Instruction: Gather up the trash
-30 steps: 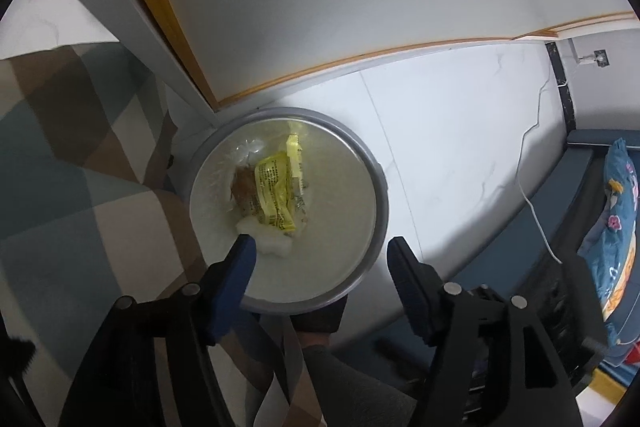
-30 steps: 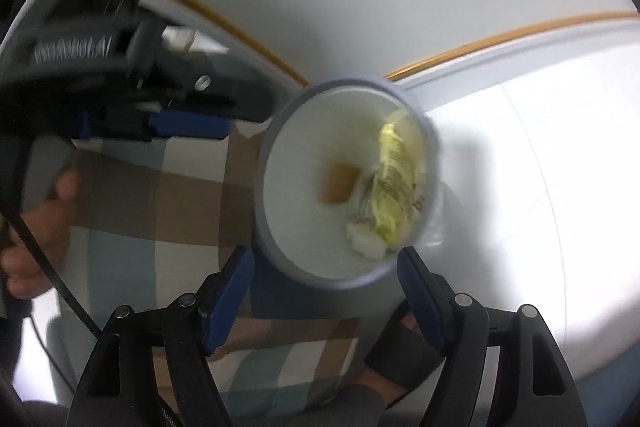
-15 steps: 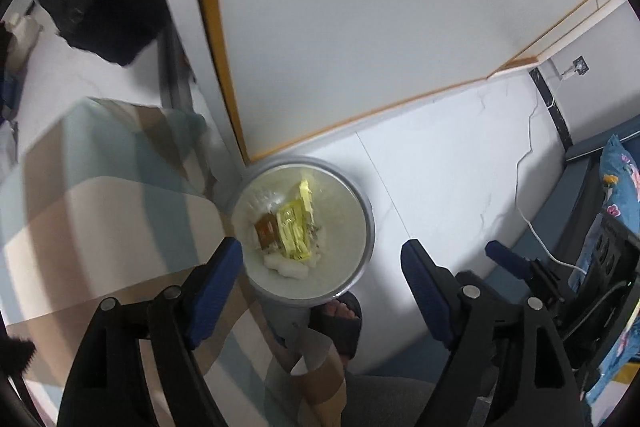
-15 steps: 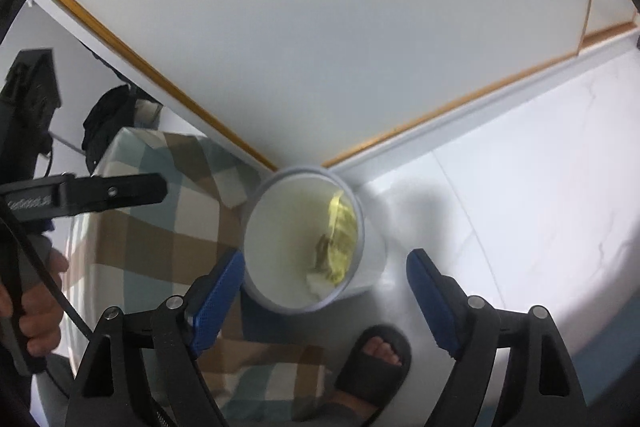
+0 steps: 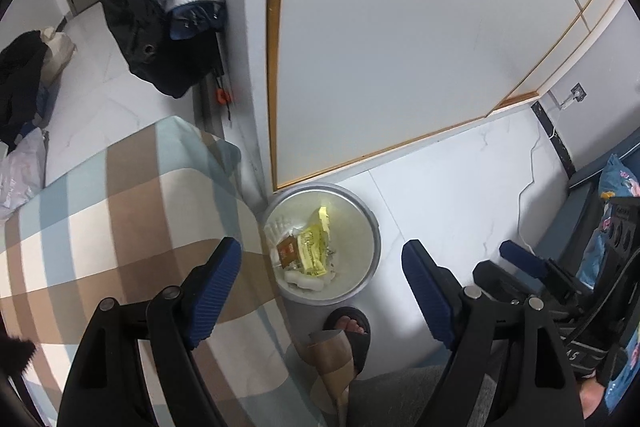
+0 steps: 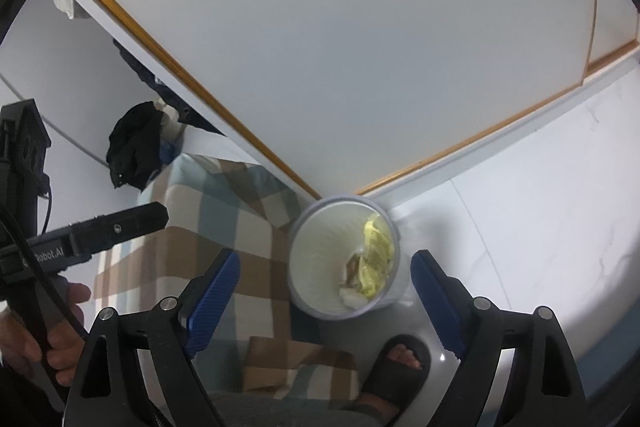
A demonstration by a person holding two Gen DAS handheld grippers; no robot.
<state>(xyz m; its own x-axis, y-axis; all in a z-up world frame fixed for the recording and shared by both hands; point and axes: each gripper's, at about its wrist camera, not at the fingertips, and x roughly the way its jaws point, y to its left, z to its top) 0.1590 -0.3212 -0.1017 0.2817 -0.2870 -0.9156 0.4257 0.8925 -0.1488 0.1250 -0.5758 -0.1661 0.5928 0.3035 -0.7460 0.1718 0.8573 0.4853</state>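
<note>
Yellow wrappers (image 5: 314,247) lie inside the grey bin (image 5: 370,227) on the floor, at the bed's (image 5: 120,207) corner. Left gripper (image 5: 322,269) hangs empty, jaws apart; right gripper (image 6: 324,285), also empty, is opening.

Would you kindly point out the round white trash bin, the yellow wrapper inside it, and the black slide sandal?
Round white trash bin (image 5: 370,223): left wrist view, right rim.
Yellow wrapper (image 5: 314,247): left wrist view, printed face.
Black slide sandal (image 6: 394,383): right wrist view, strap.
</note>
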